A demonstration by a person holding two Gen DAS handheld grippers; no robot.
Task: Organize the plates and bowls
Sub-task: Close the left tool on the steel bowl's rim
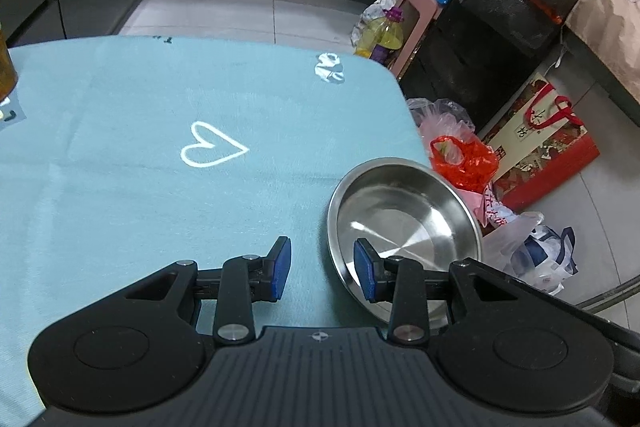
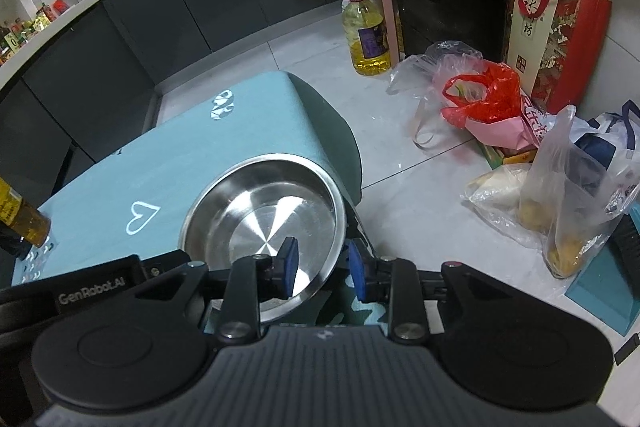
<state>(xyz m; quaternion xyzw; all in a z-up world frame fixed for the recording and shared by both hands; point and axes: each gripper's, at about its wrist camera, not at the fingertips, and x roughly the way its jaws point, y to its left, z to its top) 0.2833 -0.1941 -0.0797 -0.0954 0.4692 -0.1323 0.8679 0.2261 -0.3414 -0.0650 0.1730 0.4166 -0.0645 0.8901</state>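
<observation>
Blue pads tip both tools. The right gripper (image 2: 323, 270) stands parted around the near-right rim of the steel plate (image 2: 264, 211), 1 pad over the dish's inside and 1 outside the rim, with visible gaps on both sides, so nothing is pinched yet. The left gripper (image 1: 323, 269) is also spread and empty, its right pad over the plate's (image 1: 400, 211) near-left rim and its left pad above the teal cloth (image 1: 160, 107).

That plate sits at the table's right edge, close to the drop-off, with plastic bags (image 2: 480, 99) on the floor below. My guess is the main risk lies there: smooth steel could slip from a shallow pinch, or a nudge from either pad could push it over the edge. An amber bottle (image 2: 24, 223) stands well apart at the far-left corner.
</observation>
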